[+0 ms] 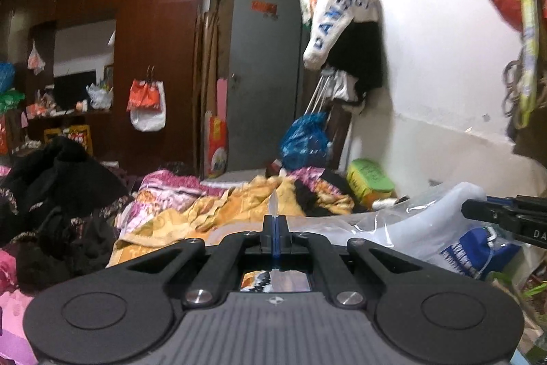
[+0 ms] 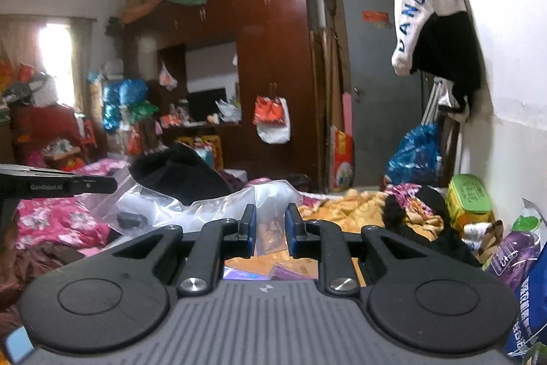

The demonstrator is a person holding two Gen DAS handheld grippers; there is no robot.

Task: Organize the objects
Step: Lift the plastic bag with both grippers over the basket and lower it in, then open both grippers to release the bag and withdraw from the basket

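Note:
My left gripper [image 1: 275,221] is shut on the edge of a clear plastic bag [image 1: 424,221], a thin sliver of plastic sticking up between its pads. The bag spreads to the right over the bed and holds a blue and white package [image 1: 478,248]. My right gripper [image 2: 270,221] is open, its jaws on either side of the same clear bag [image 2: 266,194], which billows in front of it. Each gripper shows at the edge of the other's view: the right gripper [image 1: 506,214] and the left gripper [image 2: 68,185].
The bed is covered with an orange blanket [image 1: 212,211], flowered pink bedding [image 2: 58,221] and black clothes [image 1: 58,187]. A green box [image 2: 468,197] and a blue bag [image 2: 415,156] stand by the white wall. A brown wardrobe [image 2: 273,57] and grey door [image 1: 259,74] lie beyond.

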